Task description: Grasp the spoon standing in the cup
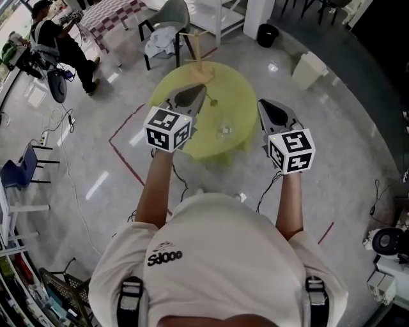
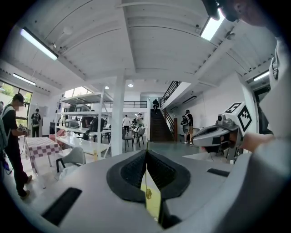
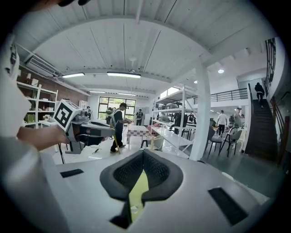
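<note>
A small clear glass cup (image 1: 223, 131) stands near the middle of the round yellow-green table (image 1: 239, 96), far below both grippers. A thin, round-headed thing, possibly the spoon (image 1: 212, 100), lies on the table left of the cup and apart from it; it also shows through the left jaws' gap as the spoon (image 2: 148, 194). My left gripper (image 1: 197, 91) hangs over the table's left part, shut and empty (image 2: 146, 154). My right gripper (image 1: 262, 104) hangs over the table's right edge, also shut and empty (image 3: 143, 153). Both are held high and roughly level.
A wooden stand (image 1: 199, 65) rises at the table's far edge. Behind it is a grey chair (image 1: 171, 18) with white cloth. Red tape lines (image 1: 124, 153) mark the floor at left. A white bin (image 1: 308, 69) and a black bin (image 1: 267, 34) stand beyond. A person (image 1: 61, 45) works at far left.
</note>
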The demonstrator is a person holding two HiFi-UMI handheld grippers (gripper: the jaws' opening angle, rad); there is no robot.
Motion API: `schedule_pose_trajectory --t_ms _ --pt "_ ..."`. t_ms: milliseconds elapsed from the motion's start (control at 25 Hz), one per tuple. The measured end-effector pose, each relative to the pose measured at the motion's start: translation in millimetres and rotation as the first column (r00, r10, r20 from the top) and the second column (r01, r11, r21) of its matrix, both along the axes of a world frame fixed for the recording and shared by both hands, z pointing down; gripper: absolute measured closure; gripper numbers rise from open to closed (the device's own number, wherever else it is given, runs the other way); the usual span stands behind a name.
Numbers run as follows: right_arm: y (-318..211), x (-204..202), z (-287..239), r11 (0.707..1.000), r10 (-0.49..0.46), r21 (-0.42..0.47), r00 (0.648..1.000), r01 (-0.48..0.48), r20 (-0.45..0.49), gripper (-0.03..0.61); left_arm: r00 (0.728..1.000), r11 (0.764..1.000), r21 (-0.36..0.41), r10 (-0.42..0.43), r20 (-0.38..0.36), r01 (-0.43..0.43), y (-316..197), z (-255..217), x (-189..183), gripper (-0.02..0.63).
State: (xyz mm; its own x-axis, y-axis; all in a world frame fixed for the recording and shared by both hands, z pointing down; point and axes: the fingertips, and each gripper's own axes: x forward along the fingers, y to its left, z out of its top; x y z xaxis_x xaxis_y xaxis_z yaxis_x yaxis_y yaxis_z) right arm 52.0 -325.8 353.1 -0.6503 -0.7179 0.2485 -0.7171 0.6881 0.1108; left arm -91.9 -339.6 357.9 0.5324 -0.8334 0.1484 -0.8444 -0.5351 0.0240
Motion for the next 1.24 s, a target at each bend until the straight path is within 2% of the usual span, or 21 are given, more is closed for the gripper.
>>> schedule_pose_trajectory --t_ms 400,1240 --pt "2.6 5.8 -1.4 1.000 0.007 0.018 0.999 -0.006 -0.033 0.557 0.999 1.000 0.013 0.018 0.028 -0.019 4.4 -6.9 14.8 0.581" --pt "15.6 6.1 12.4 1.000 0.009 -0.016 0.999 -0.010 -0.033 0.557 0.999 0.999 -0.036 0.027 0.025 -0.026 19.7 11.6 15.2 0.581"
